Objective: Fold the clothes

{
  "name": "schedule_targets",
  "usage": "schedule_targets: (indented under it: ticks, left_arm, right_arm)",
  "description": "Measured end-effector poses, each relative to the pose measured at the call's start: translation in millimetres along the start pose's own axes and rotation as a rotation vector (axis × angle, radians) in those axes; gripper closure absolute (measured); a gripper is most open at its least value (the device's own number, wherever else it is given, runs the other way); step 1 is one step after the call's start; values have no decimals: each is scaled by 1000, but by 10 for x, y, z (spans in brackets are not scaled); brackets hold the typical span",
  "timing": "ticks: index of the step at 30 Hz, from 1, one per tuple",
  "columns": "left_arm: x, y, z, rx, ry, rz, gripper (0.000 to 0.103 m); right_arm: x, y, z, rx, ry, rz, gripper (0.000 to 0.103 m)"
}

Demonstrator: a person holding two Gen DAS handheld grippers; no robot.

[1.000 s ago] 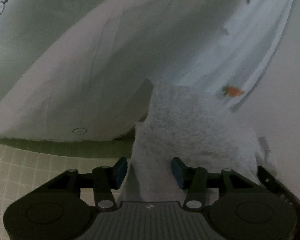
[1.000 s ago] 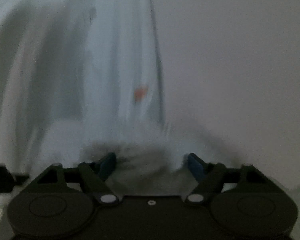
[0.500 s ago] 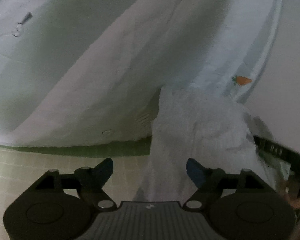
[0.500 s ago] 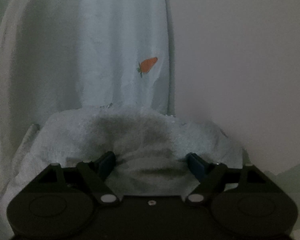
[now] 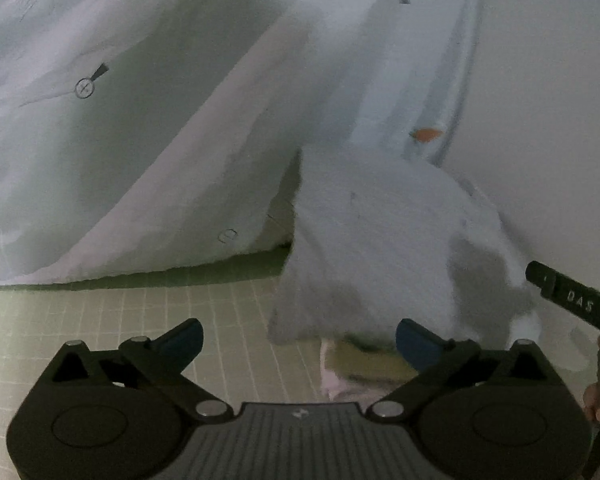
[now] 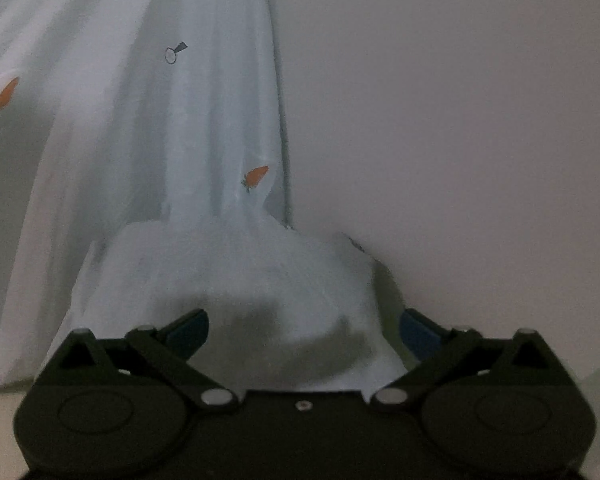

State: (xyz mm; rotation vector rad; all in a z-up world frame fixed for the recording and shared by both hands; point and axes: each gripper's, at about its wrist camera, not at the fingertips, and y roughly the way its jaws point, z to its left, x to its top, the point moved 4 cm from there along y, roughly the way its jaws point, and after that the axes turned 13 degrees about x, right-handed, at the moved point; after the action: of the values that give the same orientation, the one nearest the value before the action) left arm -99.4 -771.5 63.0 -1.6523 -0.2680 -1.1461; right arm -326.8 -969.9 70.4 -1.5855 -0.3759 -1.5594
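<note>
1. Your left gripper [image 5: 298, 338] has its blue pads spread wide and holds nothing; your right gripper [image 6: 304, 328] is likewise spread, with the fleecy white hem [image 6: 236, 276] bunched between its pads but not pinched.
2. At 3 o'clock in the left view, the other tool's black handle [image 5: 572, 300] juts in beside the cloth.
3. Below lies a pale green gridded mat [image 5: 120, 316]; a plain white wall [image 6: 460, 120] fills 1 to 3 o'clock.
4. The garment [image 5: 160, 140], pale blue with orange carrot prints, drapes from 12 o'clock down onto the mat.
</note>
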Motion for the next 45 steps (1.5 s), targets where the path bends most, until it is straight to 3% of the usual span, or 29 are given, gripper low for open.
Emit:
schedule_targets:
  ticks: [8,19,27,45]
  left_arm:
    - [-523,-325,-160,-26,126,18,0]
    - [-1223,-523,-176,-31,165,118,0]
    - [-1279,-553,-157,-9,156,108,0]
    - [-1251,-559,-163,-7,170,96,0]
  right_arm:
    - [-417,-631,12,28,26,69,0]
    - [-965,-1080,11,58,21,172,0]
    - [-1284,-1251,-31,87,36,234,0]
    - [-1309,-1238,17,101,36,233,0]
